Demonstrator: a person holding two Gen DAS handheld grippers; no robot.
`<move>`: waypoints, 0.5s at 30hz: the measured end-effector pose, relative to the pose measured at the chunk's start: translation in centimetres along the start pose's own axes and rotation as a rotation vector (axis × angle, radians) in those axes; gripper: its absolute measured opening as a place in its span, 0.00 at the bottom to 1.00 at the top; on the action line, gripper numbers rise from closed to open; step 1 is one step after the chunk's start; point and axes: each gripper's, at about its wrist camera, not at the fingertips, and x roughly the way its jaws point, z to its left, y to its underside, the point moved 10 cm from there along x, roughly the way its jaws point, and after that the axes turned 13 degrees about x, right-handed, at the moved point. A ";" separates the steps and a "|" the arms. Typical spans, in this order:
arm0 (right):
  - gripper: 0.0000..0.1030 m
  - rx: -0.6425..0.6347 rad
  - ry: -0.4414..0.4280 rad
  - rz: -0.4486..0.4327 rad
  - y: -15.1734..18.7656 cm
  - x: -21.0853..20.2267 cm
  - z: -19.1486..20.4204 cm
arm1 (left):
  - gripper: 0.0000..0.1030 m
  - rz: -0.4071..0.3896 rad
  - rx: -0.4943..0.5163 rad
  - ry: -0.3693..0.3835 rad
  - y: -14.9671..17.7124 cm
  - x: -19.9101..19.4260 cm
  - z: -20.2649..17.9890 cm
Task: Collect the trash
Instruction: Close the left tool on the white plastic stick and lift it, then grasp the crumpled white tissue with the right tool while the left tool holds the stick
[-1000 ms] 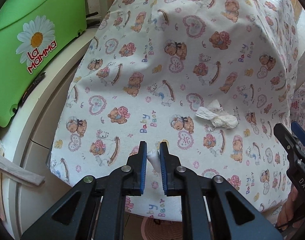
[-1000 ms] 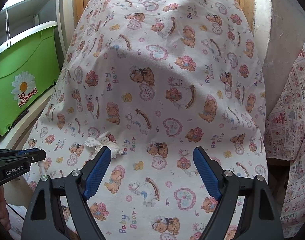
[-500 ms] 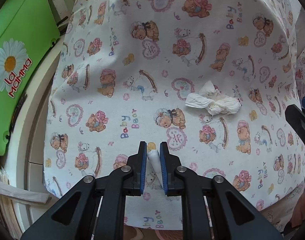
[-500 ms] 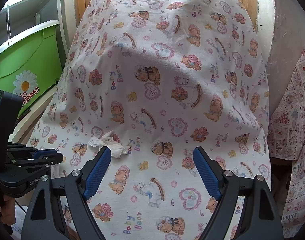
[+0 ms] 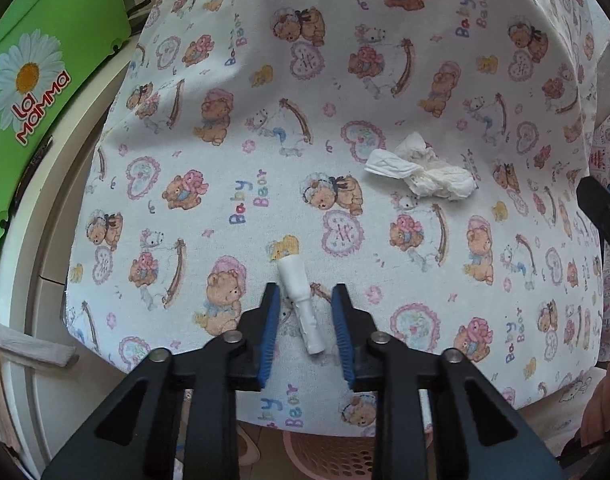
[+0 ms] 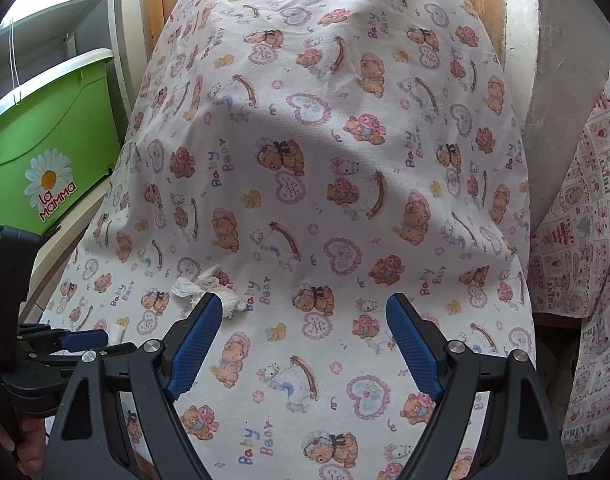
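A small white plastic tube (image 5: 301, 308) lies on the teddy-bear cloth (image 5: 265, 140) between the fingers of my left gripper (image 5: 305, 304). Its jaws stand apart, with a gap on each side of the tube. A crumpled white tissue (image 5: 421, 172) rests on the cloth up and to the right. In the right wrist view the same tissue (image 6: 193, 286) sits just beyond the left fingertip of my right gripper (image 6: 305, 304), which hangs wide open over the cloth with nothing in it. The left gripper (image 6: 85, 338) shows at the lower left there, with the tube (image 6: 115, 330) at its tip.
A green lidded box (image 5: 45, 60) with a daisy label stands to the left on a white unit. A pink basket (image 5: 329, 456) sits below the cloth's front edge. Another patterned cloth (image 6: 585, 260) hangs at the right. A hand (image 5: 601, 412) shows at the lower right.
My left gripper came down toward the cloth and its jaws parted, so the white tube it held now lies loose between them. The right gripper has not moved.
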 end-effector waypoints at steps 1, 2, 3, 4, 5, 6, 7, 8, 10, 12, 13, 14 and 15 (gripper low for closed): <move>0.83 -0.004 -0.001 -0.001 0.0 0.0 0.1 | 0.11 0.002 0.003 0.001 0.0 0.0 0.0; 0.83 -0.009 -0.002 -0.001 0.0 0.1 0.2 | 0.09 0.001 0.001 0.007 -0.1 0.0 0.0; 0.83 -0.013 -0.004 0.002 0.1 0.1 0.4 | 0.09 -0.002 -0.005 0.012 -0.2 -0.2 -0.2; 0.83 -0.016 -0.010 0.008 0.2 0.2 0.6 | 0.09 -0.010 -0.014 0.019 -0.2 -0.4 -0.2; 0.83 -0.018 -0.020 0.018 0.3 0.4 0.8 | 0.09 -0.027 -0.027 0.026 -0.6 -0.6 0.2; 0.83 -0.017 -0.032 0.031 0.4 0.6 1.0 | 0.09 -0.050 -0.040 0.030 -1.0 -1.1 0.5; 0.83 -0.015 -0.046 0.044 0.5 0.8 1.2 | 0.09 -0.077 -0.049 0.029 -1.5 -1.7 0.9; 0.83 -0.013 -0.058 0.057 0.5 1.0 1.5 | 0.09 -0.106 -0.055 0.024 -1.9 -2.3 1.4; 0.71 0.009 -0.073 0.062 0.4 1.3 1.8 | 0.09 -0.169 -0.063 0.003 -2.5 -3.8 2.2; 0.62 0.017 -0.097 0.071 0.5 1.6 2.3 | 0.09 -0.209 -0.071 -0.022 -2.9 -4.9 2.9; 0.60 0.009 -0.115 0.080 0.6 1.9 2.8 | 0.09 -0.224 -0.071 -0.030 -3.0 -5.4 3.1; 0.60 -0.004 -0.130 0.091 0.8 2.1 3.4 | 0.09 -0.237 -0.068 -0.038 -3.2 -5.5 3.6; 0.60 -0.022 -0.143 0.105 1.1 2.5 4.0 | 0.09 -0.248 -0.068 -0.047 -3.5 -5.8 3.7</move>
